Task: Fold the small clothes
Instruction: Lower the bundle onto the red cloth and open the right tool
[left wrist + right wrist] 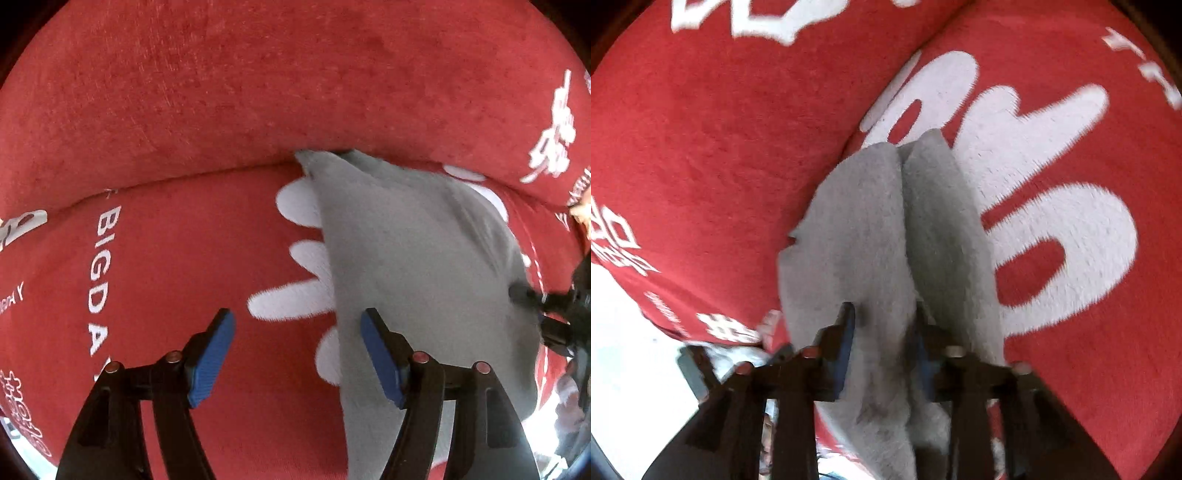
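Red printed blanket [184,110] underlies a grey cloth [417,258]; right gripper [886,325] clamps its edge, probably to fold it, while left gripper [297,336] hovers spread apart.

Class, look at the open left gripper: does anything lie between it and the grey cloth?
Nothing visible does. The left gripper is open, one finger already over the grey cloth, with only red blanket below. The right gripper holds the cloth.

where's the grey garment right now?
The grey garment lies on the red printed blanket, right of centre in the left wrist view. The right tool is shut on its near edge; the open left tool hovers at its left edge.
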